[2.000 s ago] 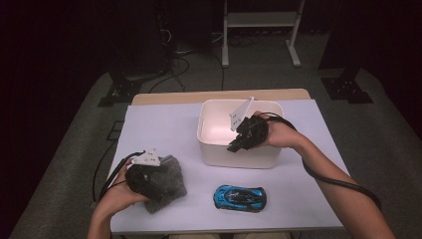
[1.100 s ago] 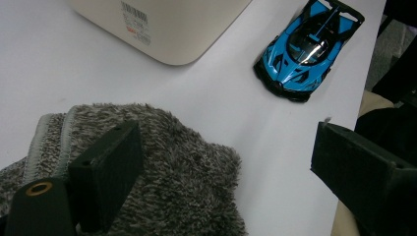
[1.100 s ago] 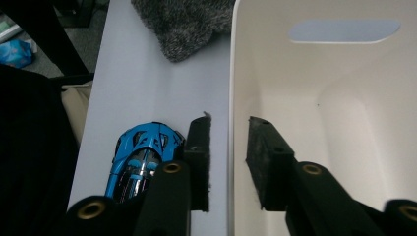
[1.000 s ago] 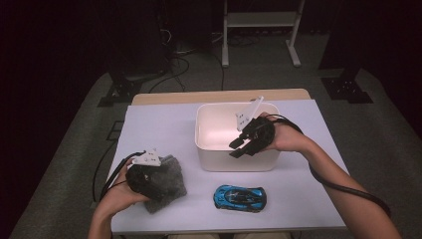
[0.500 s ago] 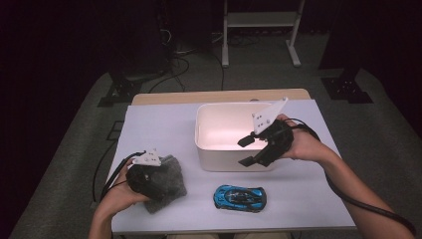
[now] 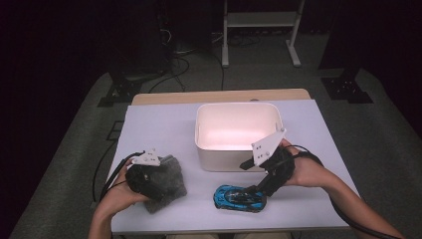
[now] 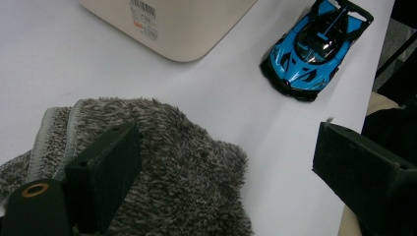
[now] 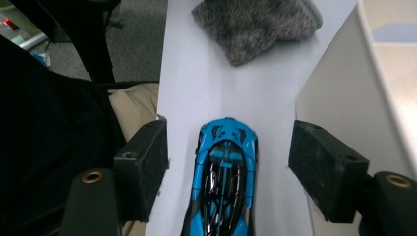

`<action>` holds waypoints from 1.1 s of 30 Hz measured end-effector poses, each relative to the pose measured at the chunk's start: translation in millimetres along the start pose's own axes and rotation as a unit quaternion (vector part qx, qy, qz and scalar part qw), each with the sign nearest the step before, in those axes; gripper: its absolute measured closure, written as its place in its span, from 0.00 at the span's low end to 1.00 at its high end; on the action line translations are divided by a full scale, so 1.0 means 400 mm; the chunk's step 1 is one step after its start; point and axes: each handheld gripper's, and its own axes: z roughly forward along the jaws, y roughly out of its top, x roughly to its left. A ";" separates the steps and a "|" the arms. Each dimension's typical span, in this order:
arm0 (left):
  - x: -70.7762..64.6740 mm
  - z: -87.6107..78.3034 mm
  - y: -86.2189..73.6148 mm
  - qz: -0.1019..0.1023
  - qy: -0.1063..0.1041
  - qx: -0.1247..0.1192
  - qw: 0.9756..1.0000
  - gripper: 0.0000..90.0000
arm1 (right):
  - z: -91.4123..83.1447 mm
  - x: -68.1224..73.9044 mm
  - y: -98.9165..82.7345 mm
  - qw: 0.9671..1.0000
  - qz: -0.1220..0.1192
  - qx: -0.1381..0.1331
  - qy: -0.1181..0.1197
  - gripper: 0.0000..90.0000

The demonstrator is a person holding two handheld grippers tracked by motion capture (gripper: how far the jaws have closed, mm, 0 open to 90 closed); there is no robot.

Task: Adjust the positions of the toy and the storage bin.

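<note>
While its jaws have just been opening wide, the right hand-held gripper (image 8: pixel 227 167) straddles a glossy blue toy car (image 8: pixel 223 177) with black cockpit, pads clear of it.

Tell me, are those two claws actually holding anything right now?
No. The right gripper stands open astride the toy car, pads clear of its sides. The left gripper is open over the grey cloth, gripping nothing.

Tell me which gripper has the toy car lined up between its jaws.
The right gripper: its open jaws flank the blue toy car. The left gripper sits over the grey fuzzy cloth.
</note>
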 end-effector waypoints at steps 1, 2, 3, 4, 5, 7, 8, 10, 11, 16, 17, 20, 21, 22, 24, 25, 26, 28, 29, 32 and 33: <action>0.000 0.000 0.000 0.000 0.000 0.000 1.000 0.12 | 0.007 0.001 -0.007 1.000 0.003 0.000 0.001 0.33; 0.000 -0.001 -0.001 -0.001 0.000 0.000 1.000 0.12 | 0.015 0.001 -0.014 1.000 0.008 0.002 0.002 0.32; 0.000 -0.001 -0.001 -0.002 0.001 -0.001 1.000 0.12 | 0.023 0.001 -0.022 1.000 0.010 0.005 0.003 0.32; 0.000 -0.001 -0.002 -0.004 0.001 -0.002 1.000 0.12 | 0.032 0.002 -0.030 1.000 0.014 0.006 0.004 0.32; 0.000 -0.001 -0.002 -0.005 0.001 -0.002 1.000 0.12 | 0.042 0.003 -0.038 1.000 0.018 0.012 0.003 0.31; 0.001 -0.001 -0.003 -0.006 0.002 -0.003 1.000 0.11 | 0.062 0.004 -0.052 1.000 0.020 0.020 0.004 0.31; 0.002 -0.001 -0.004 -0.007 0.003 -0.002 1.000 0.11 | 0.072 0.006 -0.058 0.999 0.026 0.024 0.008 0.31; 0.002 0.000 -0.004 -0.007 0.003 -0.001 1.000 0.11 | 0.096 0.011 -0.069 0.999 0.028 0.032 0.010 0.30; 0.002 0.000 -0.004 -0.005 0.004 -0.001 1.000 0.11 | 0.107 0.014 -0.073 0.999 0.028 0.038 0.012 0.29; 0.001 0.001 -0.003 -0.004 0.003 -0.001 1.000 0.11 | 0.151 0.016 -0.092 0.998 0.034 0.047 0.007 0.27; 0.001 0.001 -0.003 -0.004 0.003 -0.001 1.000 0.11 | 0.157 0.014 -0.095 0.998 0.038 0.050 0.006 0.26; 0.002 0.000 -0.004 -0.005 0.003 -0.001 1.000 0.11 | 0.172 0.007 -0.104 0.998 0.043 0.053 0.003 0.25; 0.002 0.000 -0.004 -0.005 0.001 0.000 1.000 0.11 | 0.177 0.005 -0.108 0.997 0.045 0.055 0.003 0.25; 0.001 0.000 -0.004 -0.003 0.000 0.001 1.000 0.11 | 0.182 0.003 -0.111 0.997 0.045 0.059 -0.001 0.24; 0.001 0.000 -0.004 -0.002 0.000 0.002 1.000 0.11 | 0.193 -0.001 -0.117 0.997 0.049 0.063 -0.002 0.23; 0.001 0.000 -0.004 -0.002 0.000 0.002 1.000 0.11 | 0.197 -0.002 -0.118 0.997 0.051 0.064 -0.003 0.23; 0.001 0.000 -0.003 -0.002 0.000 0.002 1.000 0.11 | 0.202 -0.004 -0.120 0.997 0.050 0.065 -0.003 0.22; 0.000 0.000 -0.003 -0.003 0.000 0.000 1.000 0.11 | 0.211 -0.005 -0.122 0.996 0.049 0.070 -0.003 0.21; 0.000 -0.001 -0.003 -0.003 0.000 0.001 1.000 0.11 | 0.216 -0.006 -0.122 0.996 0.048 0.073 -0.005 0.21; 0.001 -0.001 -0.004 -0.003 0.000 0.001 1.000 0.11 | 0.229 -0.006 -0.123 0.996 0.047 0.081 -0.008 0.21; 0.001 -0.001 -0.004 -0.003 0.000 0.001 1.000 0.11 | 0.234 -0.007 -0.125 0.996 0.045 0.082 -0.009 0.21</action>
